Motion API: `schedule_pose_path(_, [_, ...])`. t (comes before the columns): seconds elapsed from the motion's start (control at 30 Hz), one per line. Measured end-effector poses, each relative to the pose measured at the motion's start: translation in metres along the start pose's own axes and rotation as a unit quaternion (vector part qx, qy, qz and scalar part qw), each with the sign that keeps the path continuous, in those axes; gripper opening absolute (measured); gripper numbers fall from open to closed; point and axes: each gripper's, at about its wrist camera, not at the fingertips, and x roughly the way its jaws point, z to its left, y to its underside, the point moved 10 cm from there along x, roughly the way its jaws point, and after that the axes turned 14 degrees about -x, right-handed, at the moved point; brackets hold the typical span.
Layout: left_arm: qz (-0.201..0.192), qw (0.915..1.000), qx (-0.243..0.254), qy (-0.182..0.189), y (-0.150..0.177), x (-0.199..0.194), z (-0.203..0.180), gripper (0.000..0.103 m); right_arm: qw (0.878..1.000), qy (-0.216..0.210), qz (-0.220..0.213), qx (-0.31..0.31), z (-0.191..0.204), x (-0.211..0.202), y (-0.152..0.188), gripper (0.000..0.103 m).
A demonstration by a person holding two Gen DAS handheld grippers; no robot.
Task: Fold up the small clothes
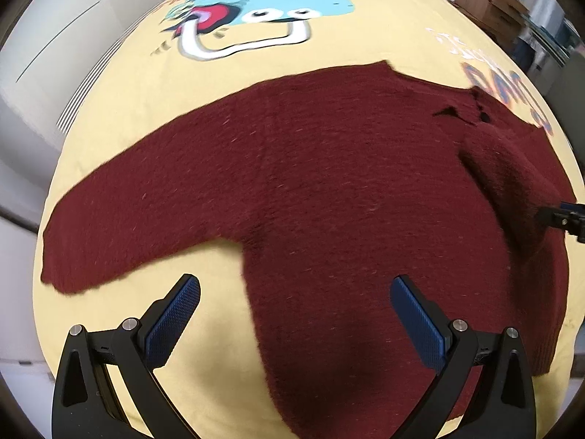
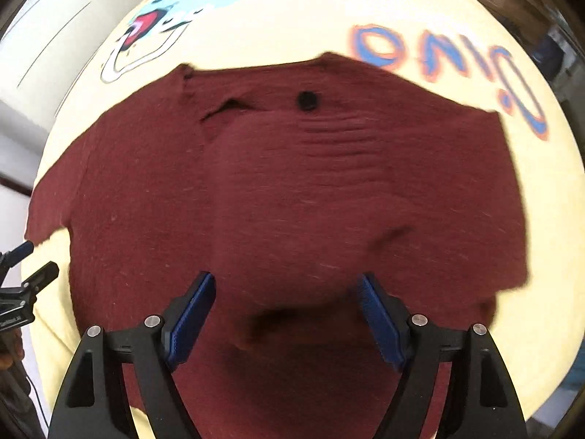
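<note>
- Right wrist view, nearest: the right gripper point(image 2: 285, 314) hangs over the lower body of the maroon sweater point(image 2: 278, 190) with its blue pads spread and nothing pinched. The sleeve point(image 2: 365, 168) on that side lies folded across the sweater's chest.
- Just past those pads a dark crease point(image 2: 278, 316) marks where the folded sleeve's end stands proud of the sweater. My guess is that the springy knit could lift or slide back off the chest, and a fingertip dragged through the fabric on withdrawal would pull it askew.
- Left wrist view, nearest: the left gripper point(image 1: 294, 314) has its jaws wide apart and empty, one pad over the sweater's lower body, the other over the yellow printed sheet point(image 1: 153, 117) beside it.
- Beyond, the other sleeve point(image 1: 120, 219) lies stretched out flat, away from the sweater, still unfolded. Pinching it too close to the armpit would likely bunch the body with it.
- Farthest: only the right wrist view shows the dark button point(image 2: 307, 100) and neck opening clearly; only the left wrist view shows the whole outstretched sleeve, and the cardboard boxes point(image 1: 490, 3) well beyond the sweater.
</note>
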Motion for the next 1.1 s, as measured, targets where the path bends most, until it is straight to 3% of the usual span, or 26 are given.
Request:
schedule_pose_path(0.1, [-0.002,0.9991,0.037,0.021,0.0,-0.003,-0.031,0.102,1.0,-0.019,-0.013,0.016,-0.015,-0.017,0.019,0.082])
schedule_pose_path(0.23, [-0.007,0.9938,0.103,0.042,-0.001,-0.006,-0.089,0.102,0.999,0.03,-0.003,0.027,-0.044,-0.027,0.047,0.082])
schedule_pose_path(0.5, [-0.009,0.9654,0.25,0.073,0.012,-0.005,-0.221,0.102,0.996,0.034,-0.008,0.076,-0.077,-0.03,0.084,0.082])
schedule_pose_path(0.7, [0.005,0.9475,0.316,0.051,0.023,0.025,-0.271,0.102,0.995,0.029,-0.011,0.1,-0.091,-0.031,0.097,0.082])
schedule_pose_path(0.9, [0.035,0.9478,0.317,0.008,0.014,0.069,-0.281,0.099,0.993,0.027,-0.018,0.116,-0.101,-0.03,0.105,0.082])
schedule_pose_path(1.0, [0.056,0.9525,0.299,-0.002,0.007,0.083,-0.276,0.067,0.992,0.03,-0.018,0.12,-0.105,-0.03,0.108,0.082])
schedule_pose_path(1.07, [0.078,0.9559,0.283,0.007,0.003,0.089,-0.272,0.037,0.992,0.032,-0.017,0.123,-0.107,-0.028,0.108,0.082])
schedule_pose_path(1.1, [0.084,0.9575,0.276,0.011,0.001,0.092,-0.269,0.03,0.992,0.032,-0.016,0.124,-0.108,-0.028,0.108,0.082])
